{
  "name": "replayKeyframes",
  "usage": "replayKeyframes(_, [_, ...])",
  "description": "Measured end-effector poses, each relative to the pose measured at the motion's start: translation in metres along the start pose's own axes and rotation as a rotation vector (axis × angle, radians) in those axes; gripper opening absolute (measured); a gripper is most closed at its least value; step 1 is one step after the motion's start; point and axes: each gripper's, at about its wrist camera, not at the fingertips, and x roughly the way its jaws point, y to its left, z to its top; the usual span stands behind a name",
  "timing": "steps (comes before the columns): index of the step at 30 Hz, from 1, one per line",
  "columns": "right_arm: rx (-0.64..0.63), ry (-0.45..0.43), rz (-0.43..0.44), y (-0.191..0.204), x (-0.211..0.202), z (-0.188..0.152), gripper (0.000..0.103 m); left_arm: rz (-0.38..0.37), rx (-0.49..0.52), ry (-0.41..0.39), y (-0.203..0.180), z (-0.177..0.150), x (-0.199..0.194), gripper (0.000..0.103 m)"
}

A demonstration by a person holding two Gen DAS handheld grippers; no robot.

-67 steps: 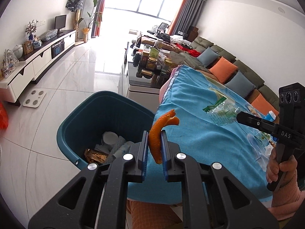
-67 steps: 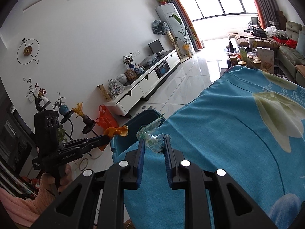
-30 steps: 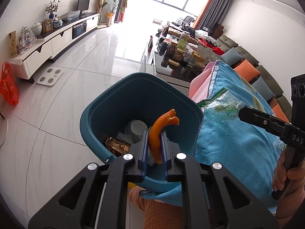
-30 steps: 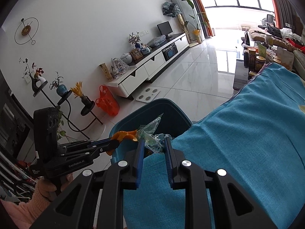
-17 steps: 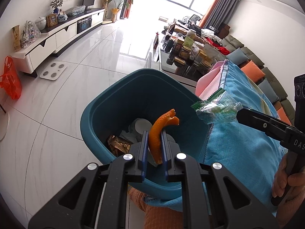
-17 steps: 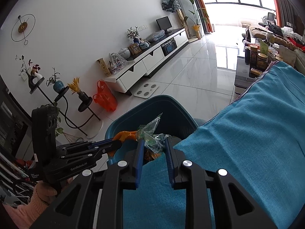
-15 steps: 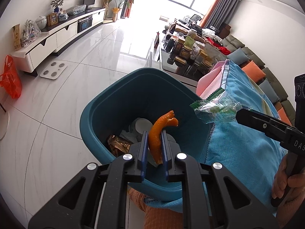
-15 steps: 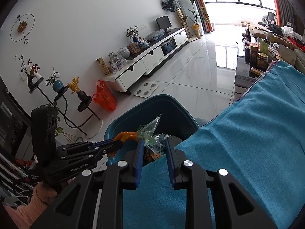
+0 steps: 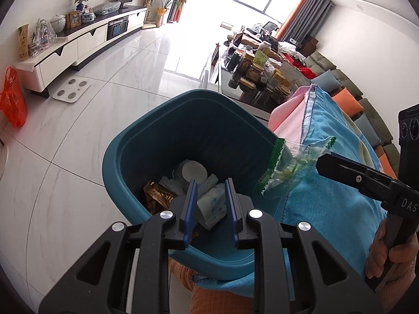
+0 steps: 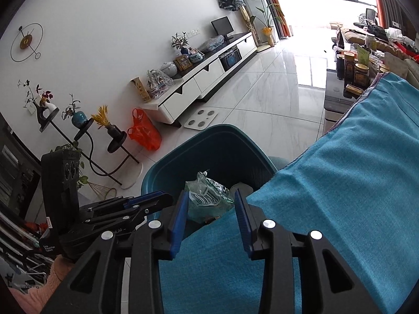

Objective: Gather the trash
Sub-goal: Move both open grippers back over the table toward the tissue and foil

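Both tongs stood spread over the teal bin [image 9: 123,157]. The left tongs [image 9: 209,204] were released and held nothing. The right tongs [image 10: 210,217] were also parted; the clear green-edged wrapper [image 10: 207,196] lay between the fingers near the left pad, and whether it still touched that pad could not be told. In the left view the wrapper [image 9: 285,167] hung at the bin's rim beside the tabletop edge. To finish the drop well, the right tongs likely needed to sit further over the opening, since a light wrapper may cling or drift onto the blue cloth [image 10: 353,183]. The bin already held a paper cup [image 9: 192,170] and a brown packet [image 9: 157,196]. White tiled floor [image 9: 78,141] surrounded the bin.
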Motion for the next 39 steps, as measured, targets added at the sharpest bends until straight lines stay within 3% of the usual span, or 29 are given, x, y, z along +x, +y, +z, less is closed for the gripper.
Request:
replayKeyframes(14, [0.019,-0.025,0.033,-0.004,-0.01,-0.002,0.041,-0.004,0.029,-0.061,-0.008,0.0,-0.027,0.027])
replayKeyframes(21, [-0.002,-0.079,0.027,-0.008,-0.04,-0.009,0.043,-0.048,0.068,-0.093,-0.021,-0.004,-0.043,0.04])
replayKeyframes(27, [-0.012,-0.136,-0.022,-0.019,-0.084,-0.03,0.046,-0.154,0.168,-0.105,-0.063,-0.011,-0.051,0.048])
replayKeyframes(39, [0.146,-0.278,-0.207,-0.085,-0.192,-0.093,0.046,-0.395,0.454,-0.003,-0.196,-0.052,-0.036,0.051])
